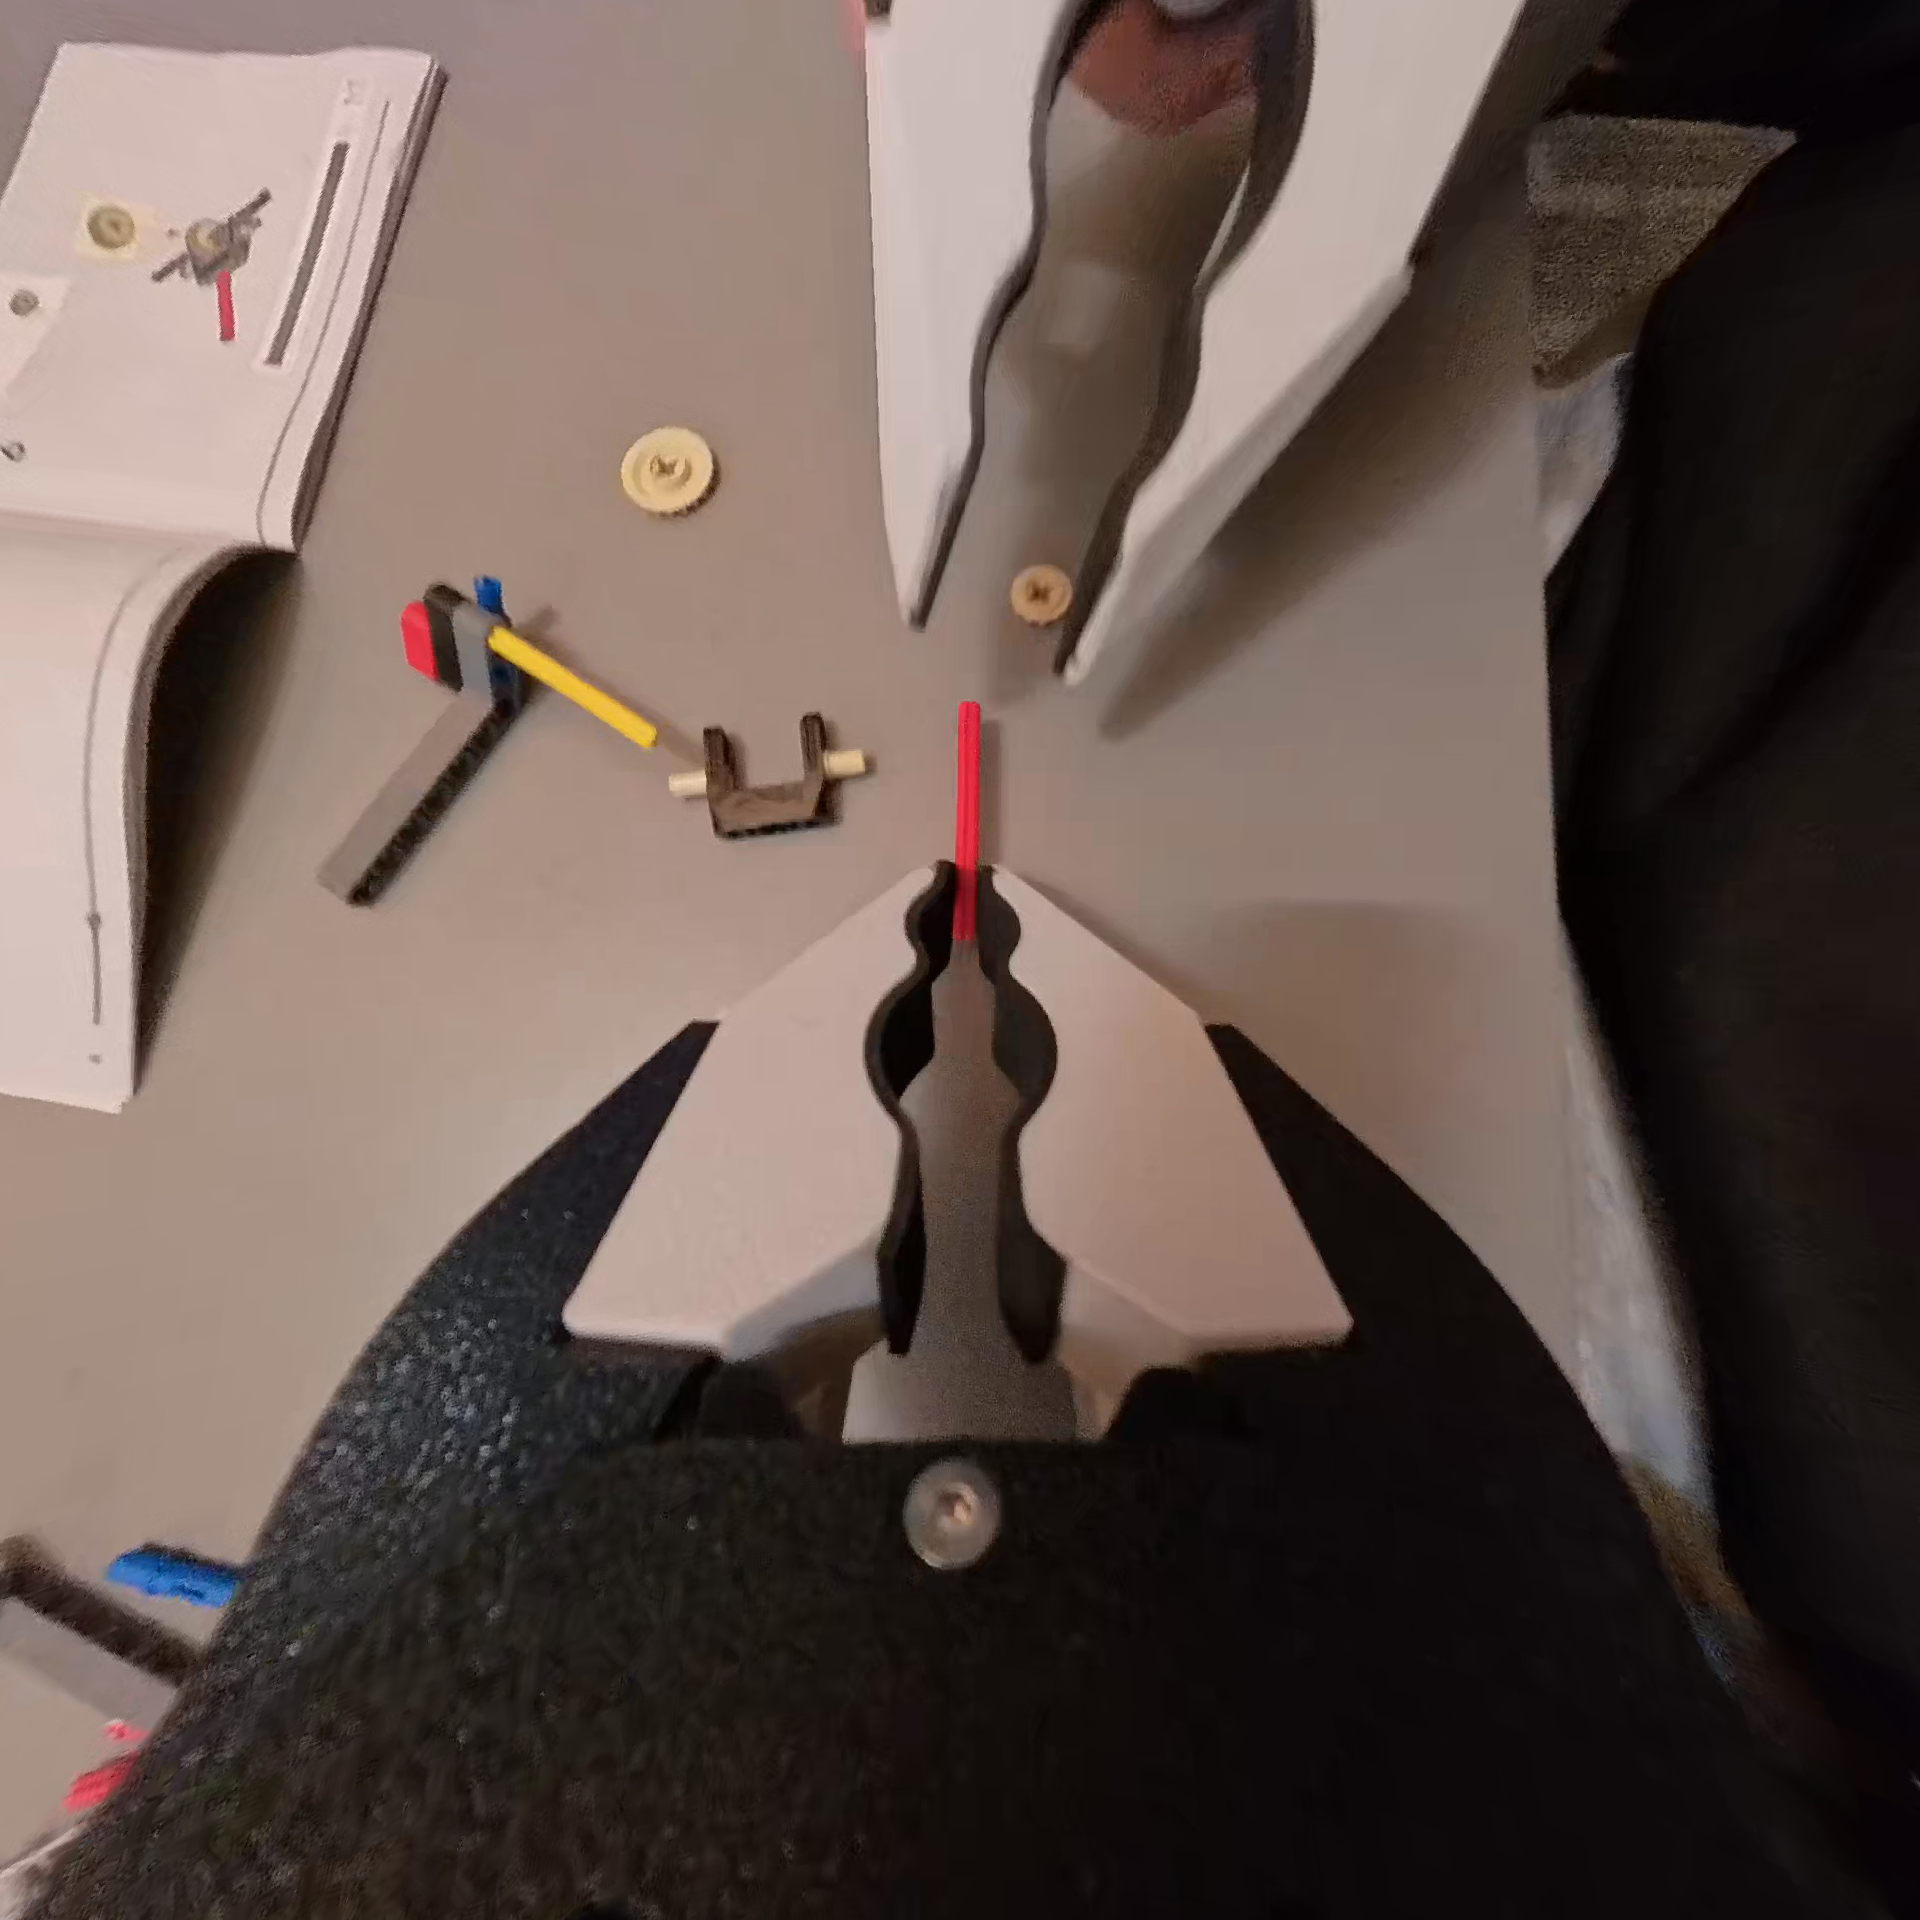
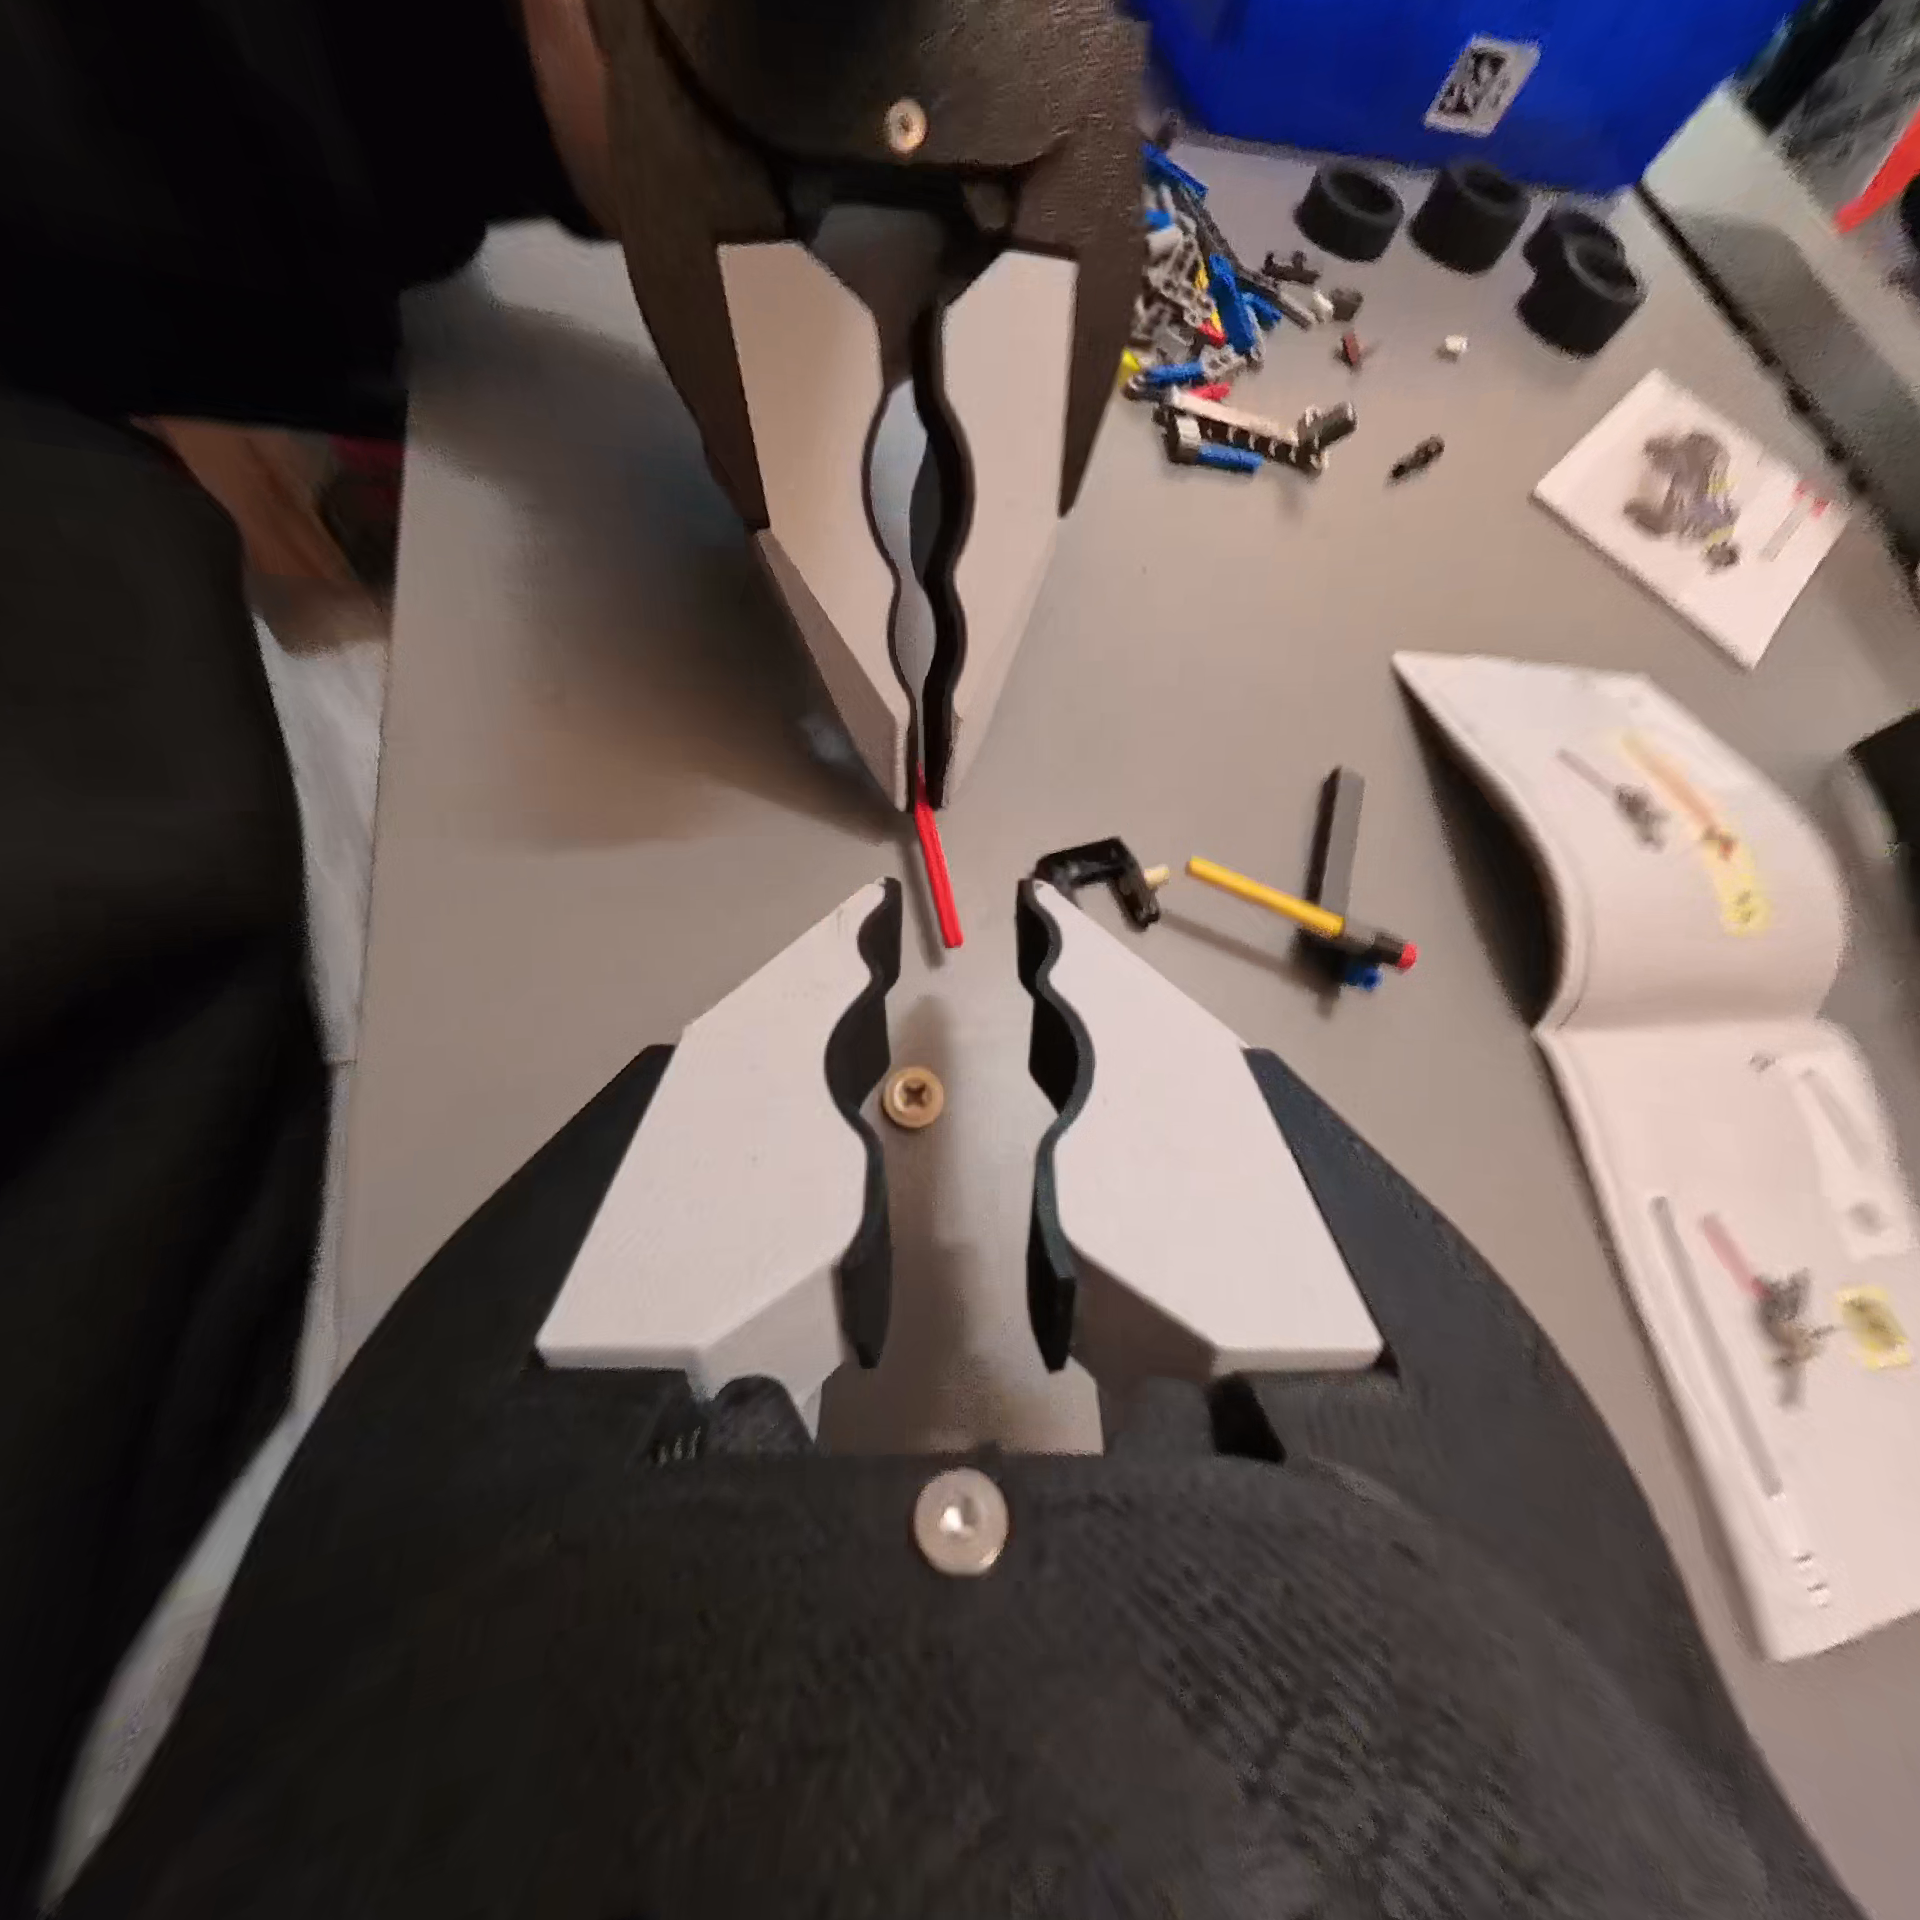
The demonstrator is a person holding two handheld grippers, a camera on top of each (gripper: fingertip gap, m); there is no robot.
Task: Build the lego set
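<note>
My left gripper [image 1: 966,878] is shut on a thin red axle [image 1: 968,790], which sticks out forward past the fingertips. In the right wrist view the left gripper [image 2: 923,800] points down at the grey table with the red axle [image 2: 935,878] slanting from its tips. My right gripper [image 2: 958,899] is open and empty, its tips on either side of the axle's free end. It also shows in the left wrist view [image 1: 992,639]. A small tan gear [image 2: 912,1098] [image 1: 1041,594] shows between the right fingers and seems to lie on the table.
A black U-shaped bracket with tan pins [image 1: 769,790] [image 2: 1101,878], a yellow-axle and grey-beam assembly [image 1: 488,675] [image 2: 1340,935] and a larger tan gear [image 1: 671,470] lie nearby. An open instruction booklet [image 2: 1662,935] [image 1: 156,312], a loose parts pile [image 2: 1216,312], black tyres [image 2: 1475,218] and a blue container [image 2: 1403,73] stand farther off. My right fingertips sit around 4 cm from my left ones. The small tan gear [image 2: 912,1098] is about 5 cm from my right fingertips. The left camera catches it too, in the left wrist view [image 1: 1042,596].
</note>
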